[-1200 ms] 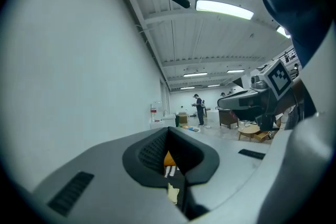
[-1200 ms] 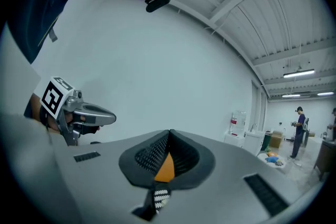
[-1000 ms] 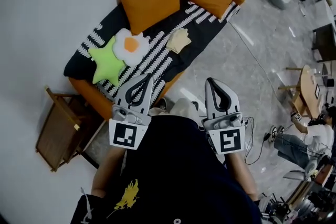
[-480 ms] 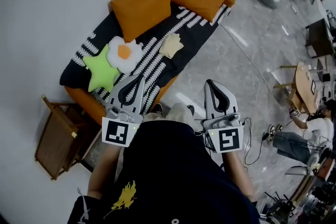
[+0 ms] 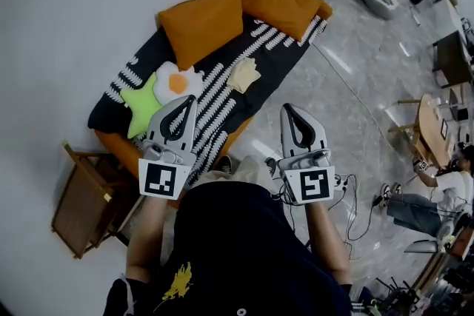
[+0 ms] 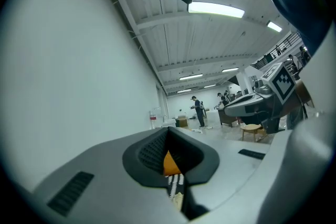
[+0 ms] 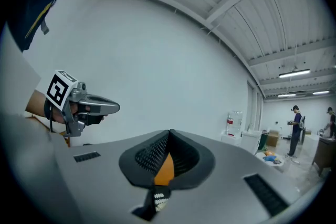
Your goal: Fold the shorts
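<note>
Shorts (image 5: pixel 244 75) on sofa (image 5: pixel 290 49), cushions (image 5: pixel 200 22) behind, side table (image 5: pixel 80 197) left

cushions (image 5: pixel 200 15): cloth | side table (image 5: pixel 78 203): wood | floor (image 5: pixel 355 78): glossy, smooth | left gripper (image 5: pixel 187 98): matt plastic

The person wore a dark navy shirt (image 5: pixel 244 248) with short sleeves and a yellow print (image 5: pixel 180 279) at its lower left. The left gripper (image 5: pixel 187 101) and right gripper (image 5: pixel 287 109) had pale grey shells with black-lined looped jaws. Each carried a black-and-white marker cube (image 5: pixel 161 179) at its shirt end.
</note>
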